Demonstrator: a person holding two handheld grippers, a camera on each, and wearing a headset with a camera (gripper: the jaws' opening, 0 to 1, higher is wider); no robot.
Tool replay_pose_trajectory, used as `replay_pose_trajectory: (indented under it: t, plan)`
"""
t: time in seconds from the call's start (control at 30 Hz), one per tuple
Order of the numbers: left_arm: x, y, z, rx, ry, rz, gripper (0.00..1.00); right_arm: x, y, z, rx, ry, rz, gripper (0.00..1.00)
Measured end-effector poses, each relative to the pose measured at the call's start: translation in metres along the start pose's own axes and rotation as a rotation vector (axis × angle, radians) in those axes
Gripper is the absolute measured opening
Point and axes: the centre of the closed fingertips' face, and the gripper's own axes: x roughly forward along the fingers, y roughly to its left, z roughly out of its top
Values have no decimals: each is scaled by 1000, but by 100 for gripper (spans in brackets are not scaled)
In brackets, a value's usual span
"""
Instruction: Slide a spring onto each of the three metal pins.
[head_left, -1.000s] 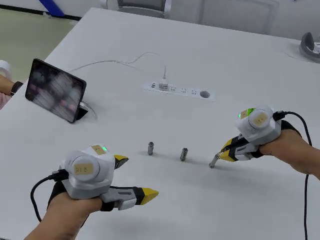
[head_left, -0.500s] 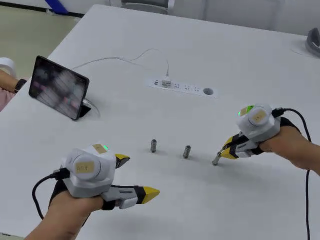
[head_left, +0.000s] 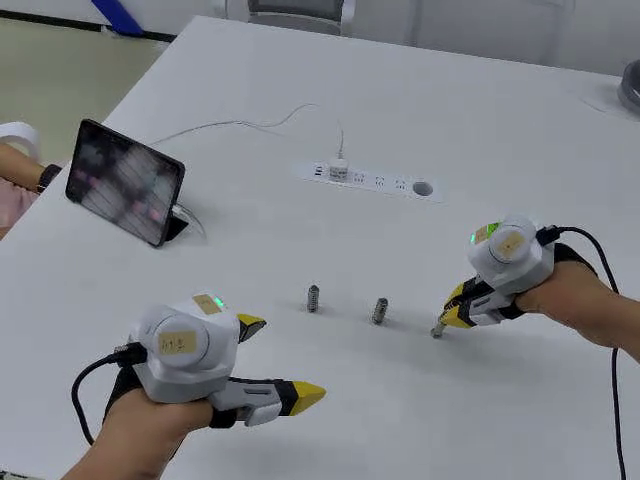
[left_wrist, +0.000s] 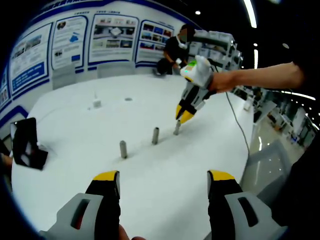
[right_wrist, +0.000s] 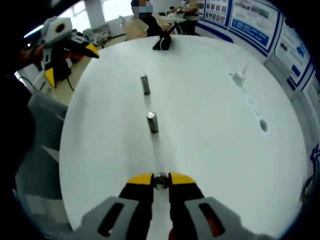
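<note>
Right claw (head_left: 447, 318): pinched around the third pin (right_wrist: 160, 181), at the row's right end on the desk (head_left: 300, 130).
Left claw (head_left: 278, 358): spread wide, holding nothing, above the near desk.
Left pin (head_left: 313, 298), middle pin (head_left: 380, 311): upright, apart from both claws.

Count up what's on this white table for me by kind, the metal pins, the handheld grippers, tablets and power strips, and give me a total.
Metal pins: 3, two standing free, one at the tips of the right gripper
Grippers: 2, counting the left gripper
Tablet: 1
Power strip: 1
Total: 7
</note>
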Motion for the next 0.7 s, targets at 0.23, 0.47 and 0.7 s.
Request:
replay_pose_trajectory:
  t: [0.23,0.47,0.7]
  plan:
    - [-1,3,2,-1,-3,5,73,7,-1,-4,-2,10,2,13]
    - [-1,4,0,-1,4,9,73,16,0,-9,0,18,6,13]
    - [-3,5,1,-9,2,14,75,21,0,-11,12,17,12,13]
